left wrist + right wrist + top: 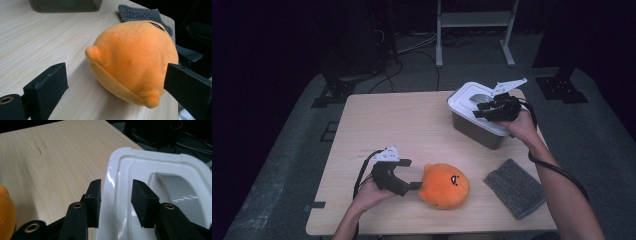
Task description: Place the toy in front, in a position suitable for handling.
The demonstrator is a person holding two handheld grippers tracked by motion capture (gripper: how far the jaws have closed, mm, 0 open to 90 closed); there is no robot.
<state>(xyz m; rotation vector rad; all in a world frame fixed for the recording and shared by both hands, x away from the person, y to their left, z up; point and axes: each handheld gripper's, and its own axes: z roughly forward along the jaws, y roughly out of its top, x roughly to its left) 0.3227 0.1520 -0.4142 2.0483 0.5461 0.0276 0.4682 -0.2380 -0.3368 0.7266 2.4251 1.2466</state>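
On the wooden table (412,125) I count three things: one orange plush toy (444,186), one grey cloth (515,187) and one grey bin with a white lid (467,102).

The plush lies near the front edge, a little right of the middle, with the cloth well apart to its right, close to the front right corner. The bin stands at the far right, near the back edge. The whole left half of the tabletop is bare wood.

The left gripper (409,174) rests low at the plush's left side, jaws spread wide, the toy partly between them; I cannot tell whether the pads touch it.

The right gripper (116,200) sits at the lid's rim, jaws narrow, one on either side of the raised edge, small gaps showing, not pinching it.
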